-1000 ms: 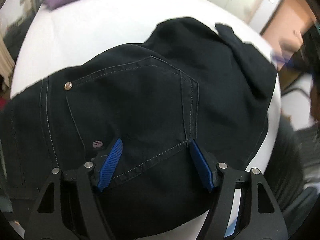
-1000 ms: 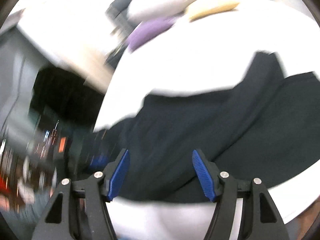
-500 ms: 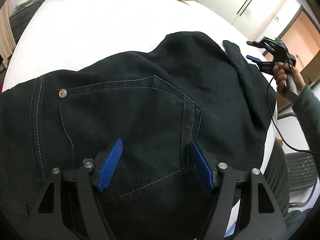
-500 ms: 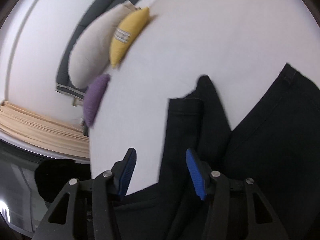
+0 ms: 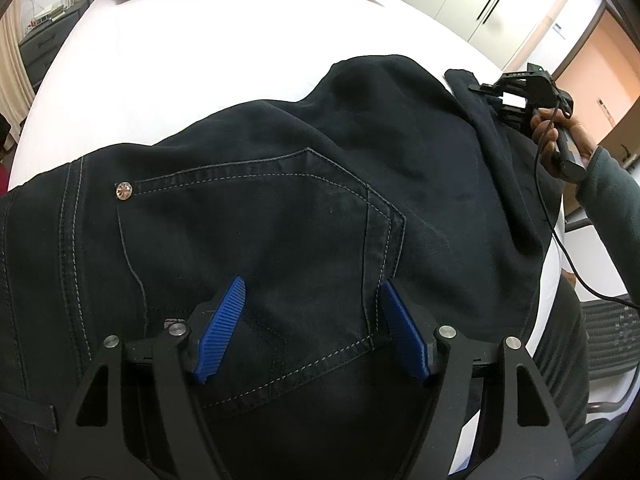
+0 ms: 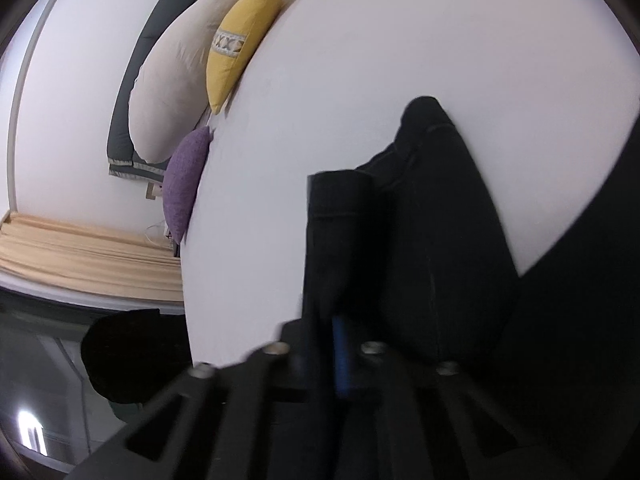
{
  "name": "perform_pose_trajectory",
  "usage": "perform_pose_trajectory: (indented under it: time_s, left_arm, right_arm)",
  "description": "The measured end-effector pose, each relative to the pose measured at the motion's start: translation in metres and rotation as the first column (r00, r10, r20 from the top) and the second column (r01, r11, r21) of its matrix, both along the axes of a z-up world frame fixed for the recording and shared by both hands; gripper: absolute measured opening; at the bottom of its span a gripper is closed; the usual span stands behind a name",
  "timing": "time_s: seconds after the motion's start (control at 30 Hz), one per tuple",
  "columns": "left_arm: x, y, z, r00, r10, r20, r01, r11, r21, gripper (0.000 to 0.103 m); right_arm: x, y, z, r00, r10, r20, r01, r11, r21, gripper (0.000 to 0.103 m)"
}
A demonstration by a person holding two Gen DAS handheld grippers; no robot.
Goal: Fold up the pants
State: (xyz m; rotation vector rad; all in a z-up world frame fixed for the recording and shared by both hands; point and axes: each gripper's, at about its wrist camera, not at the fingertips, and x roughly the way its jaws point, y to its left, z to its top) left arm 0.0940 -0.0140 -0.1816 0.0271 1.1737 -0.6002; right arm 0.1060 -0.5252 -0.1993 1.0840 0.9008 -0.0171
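1. The pants (image 5: 280, 208), dark denim with pale contrast stitching, lie spread across a smooth white bed (image 5: 192, 72).
2. A five-sided back pocket (image 5: 256, 240) faces up, with a small round metal rivet (image 5: 123, 191) at its corner.
3. The left gripper (image 5: 312, 320) hangs over the pocket with its ribbed blue fingers (image 5: 222, 328) spread wide, gripping nothing; whether they touch the cloth cannot be told.
4. The right gripper (image 6: 336, 344) has its fingers pressed together on a leg hem (image 6: 340, 216) of the pants, and the stitched cuff stands up in a stiff fold between them.
5. In the left wrist view, the right gripper (image 5: 516, 92) sits at the far leg end, held by a hand (image 5: 560, 136) in a dark sleeve.
6. At the head of the bed lie a purple woven cushion (image 6: 186, 184), a yellow cushion (image 6: 240, 52) with a patterned band, and a plump beige pillow (image 6: 176, 72).
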Motion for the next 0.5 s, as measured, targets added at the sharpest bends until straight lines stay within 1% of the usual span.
perform_pose_trajectory:
  time_s: [0.1,0.17,0.2,0.27,0.3,0.37,0.4,0.43,0.47,0.5]
  left_arm:
    - [0.000,-0.006,-0.002,1.000,-0.001,0.001,0.001,1.000,0.006,0.070]
    - [0.000,-0.007,-0.002,1.000,0.002,0.004,-0.002,1.000,0.009,0.070]
    - [-0.001,-0.008,-0.002,1.000,0.005,0.004,-0.005,1.000,0.010,0.070]
    - [-0.001,-0.009,-0.003,1.000,0.010,0.005,-0.010,1.000,0.012,0.070]
    - [-0.001,-0.010,-0.003,1.000,0.015,0.004,-0.015,1.000,0.014,0.070]
    - [0.000,-0.013,-0.003,1.000,0.022,0.001,-0.022,1.000,0.014,0.072]
    - [0.000,-0.014,-0.003,1.000,0.021,0.001,-0.021,1.000,0.015,0.075]
    - [0.000,-0.017,-0.004,1.000,0.020,0.002,-0.020,1.000,0.018,0.078]
    - [0.000,-0.020,-0.004,1.000,0.017,0.006,-0.017,1.000,0.025,0.079]
    - [-0.001,-0.024,-0.004,1.000,0.013,0.011,-0.013,0.999,0.037,0.081]
  right_arm:
    - [-0.008,0.001,0.019,0.999,-0.009,0.041,0.011,0.998,-0.060,0.005]
    - [-0.021,-0.002,0.035,0.997,-0.036,0.071,0.043,0.993,-0.107,0.005]
    - [-0.027,-0.005,0.042,0.994,-0.055,0.095,0.066,0.991,-0.113,0.004]
    - [-0.051,-0.014,0.058,0.985,-0.106,0.139,0.124,0.985,-0.122,0.004]
    - [-0.071,-0.019,0.071,0.976,-0.136,0.170,0.160,0.977,-0.138,0.004]
    - [-0.098,-0.025,0.084,0.959,-0.176,0.221,0.211,0.967,-0.143,0.004]
    - [-0.112,-0.028,0.089,0.949,-0.202,0.241,0.241,0.960,-0.144,0.004]
    - [-0.127,-0.033,0.090,0.938,-0.236,0.255,0.274,0.954,-0.124,0.004]
    - [-0.134,-0.037,0.086,0.933,-0.259,0.251,0.291,0.951,-0.101,0.004]
    - [-0.137,-0.039,0.081,0.939,-0.254,0.233,0.283,0.954,-0.099,0.006]
